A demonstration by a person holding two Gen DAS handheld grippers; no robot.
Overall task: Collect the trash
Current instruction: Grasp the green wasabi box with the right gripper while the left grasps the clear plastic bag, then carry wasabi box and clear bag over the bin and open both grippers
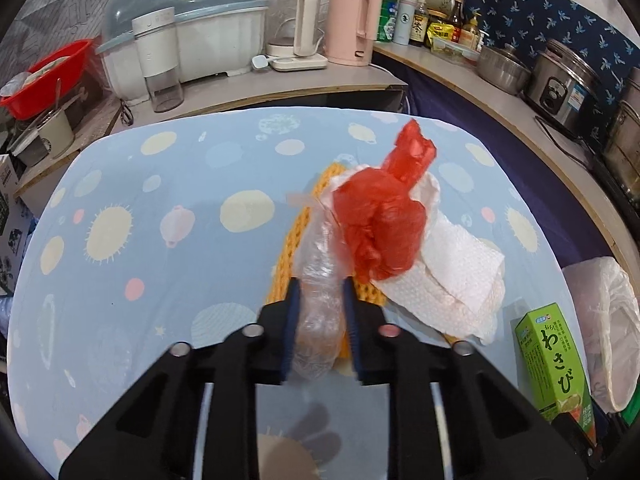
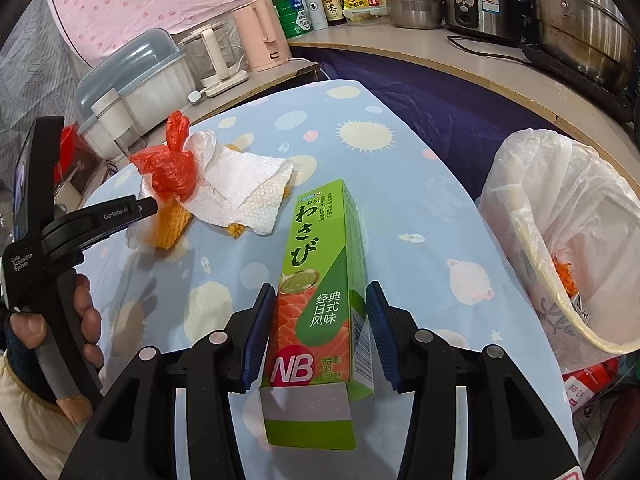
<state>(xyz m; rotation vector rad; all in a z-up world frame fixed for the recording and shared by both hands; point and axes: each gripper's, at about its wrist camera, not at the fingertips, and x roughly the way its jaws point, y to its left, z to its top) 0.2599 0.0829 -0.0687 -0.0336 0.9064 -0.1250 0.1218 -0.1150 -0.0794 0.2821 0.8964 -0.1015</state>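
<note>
A table (image 1: 160, 184) under a pale blue cloth printed with suns and dots is filling most of both views, and the trash is lying spread across it. Just off the table's edge, a bin (image 2: 560, 216) lined with a white plastic bag is standing open, with some scraps showing inside it. Near the middle of the cloth a small heap is sitting: a white paper towel (image 1: 448, 276) is draping over a yellow knitted mat (image 1: 308, 216), and a crumpled red plastic bag (image 1: 384, 220) is resting on top of the towel. A green wasabi box (image 2: 320, 280) is lying on the cloth between the heap and the bin, its opened flap end pointing toward the right wrist camera. The right gripper (image 2: 316, 332) is straddling the box's near end, its blue pads pressing against both long sides, so it is grasping the box. A scrunched clear plastic bag (image 1: 320, 280) is trailing from the heap's near edge, and the left gripper (image 1: 320, 320) is clenching on it, the film bunching between the two blue pads. In the right wrist view a hand (image 2: 80, 320) is wrapping around the left gripper's handle.
</note>
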